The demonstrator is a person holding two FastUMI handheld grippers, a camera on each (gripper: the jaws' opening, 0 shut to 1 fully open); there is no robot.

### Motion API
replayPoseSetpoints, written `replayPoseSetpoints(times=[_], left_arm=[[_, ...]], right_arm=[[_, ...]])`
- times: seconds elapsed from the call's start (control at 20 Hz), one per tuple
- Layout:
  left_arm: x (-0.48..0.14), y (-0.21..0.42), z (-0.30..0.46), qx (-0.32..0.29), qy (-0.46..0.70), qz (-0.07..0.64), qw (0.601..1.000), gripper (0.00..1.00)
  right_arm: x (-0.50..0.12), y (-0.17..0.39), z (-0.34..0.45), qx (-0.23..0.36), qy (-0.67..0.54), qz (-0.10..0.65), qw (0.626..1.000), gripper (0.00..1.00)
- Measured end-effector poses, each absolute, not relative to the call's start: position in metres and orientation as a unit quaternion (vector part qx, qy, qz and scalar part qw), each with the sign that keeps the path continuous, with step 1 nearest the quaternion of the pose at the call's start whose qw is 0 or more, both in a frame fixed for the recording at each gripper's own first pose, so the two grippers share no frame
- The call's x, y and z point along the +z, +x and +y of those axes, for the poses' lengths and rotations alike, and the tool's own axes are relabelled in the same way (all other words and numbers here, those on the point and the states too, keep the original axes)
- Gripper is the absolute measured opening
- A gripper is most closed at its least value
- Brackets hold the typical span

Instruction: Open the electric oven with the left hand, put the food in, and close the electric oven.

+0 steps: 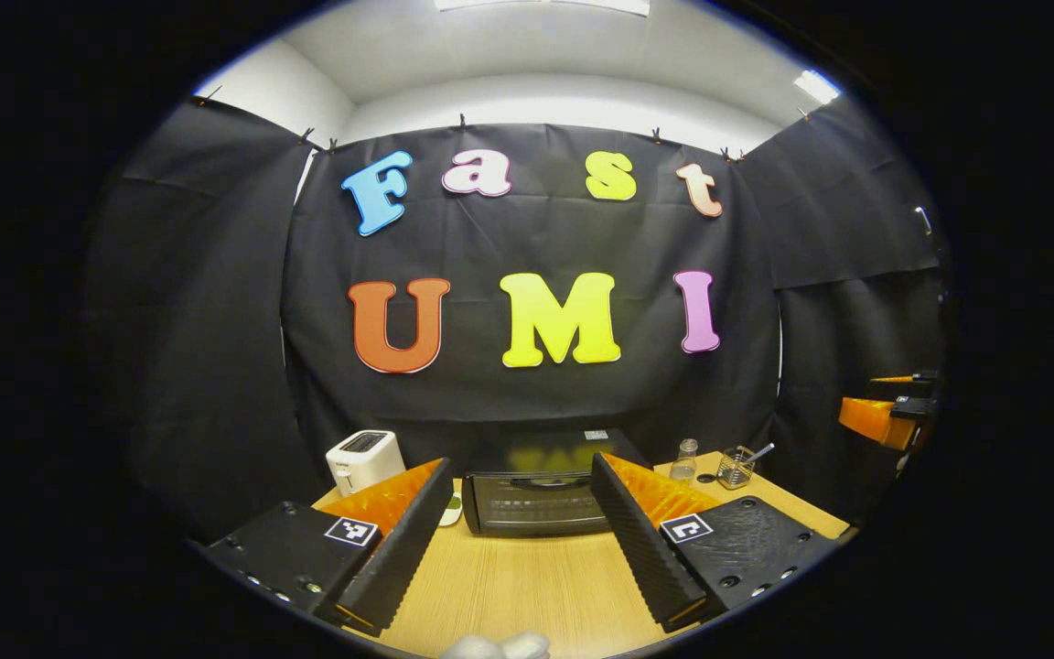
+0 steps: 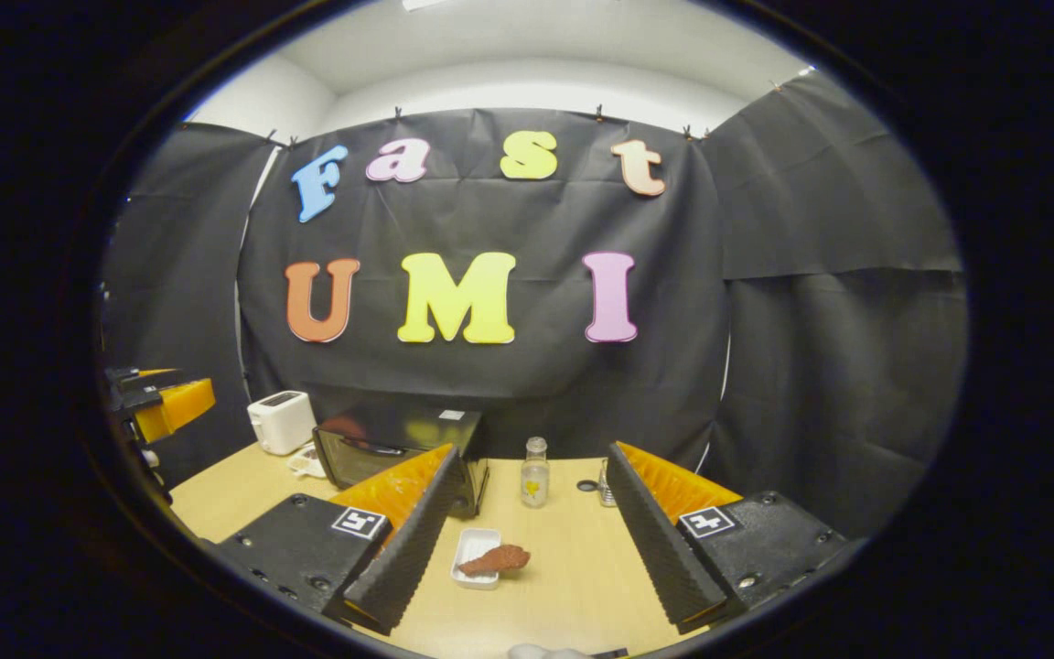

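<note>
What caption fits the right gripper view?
Open right gripper hovering over a wooden table, with food on a small white tray ahead and the closed oven behind.

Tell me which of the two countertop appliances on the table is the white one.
The toaster, white with its slot on top, at the table's back left. The electric oven beside it is black with a front door.

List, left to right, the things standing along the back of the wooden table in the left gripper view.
White toaster → black electric oven with closed glass door → small clear glass bottle → clear glass cup holding a utensil.
</note>
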State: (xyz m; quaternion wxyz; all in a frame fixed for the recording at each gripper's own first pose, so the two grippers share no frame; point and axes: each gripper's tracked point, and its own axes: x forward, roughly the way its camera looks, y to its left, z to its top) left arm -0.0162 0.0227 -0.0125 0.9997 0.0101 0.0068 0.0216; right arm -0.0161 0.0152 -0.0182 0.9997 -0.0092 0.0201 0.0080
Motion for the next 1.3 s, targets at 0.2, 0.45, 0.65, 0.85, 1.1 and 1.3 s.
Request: replayPoseSetpoints(times=[0.2,0.45,0.65,0.85,1.1,1.3], left_arm=[[-0.014,-0.009,0.02,0.013,0.008,0.005,1.0,0.96],[-0.031,0.016,0.01,-0.001,-0.003,0.007,1.0,0.96],[-0.059,0.067,-0.002,-0.005,-0.009,0.025,1.0,0.96],[-0.084,0.126,-0.017,-0.018,-0.002,0.044,0.999,0.96],[-0.123,0.197,-0.02,-0.017,0.024,0.059,0.998,0.96],[-0.159,0.235,-0.019,-0.015,0.022,0.093,0.995,0.97]], right_arm=[[-0.016,-0.018,0.009,0.001,-0.015,0.019,1.0,1.0],[-0.02,-0.019,0.004,0.004,-0.007,0.035,0.999,1.0],[-0.02,-0.023,-0.013,-0.019,-0.012,0.045,0.999,0.97],[-0.019,-0.028,-0.028,-0.051,-0.003,0.053,0.997,1.0],[-0.024,-0.033,-0.039,-0.079,-0.017,0.067,0.994,0.97],[-0.033,-0.038,-0.042,-0.092,-0.034,0.084,0.992,1.0]])
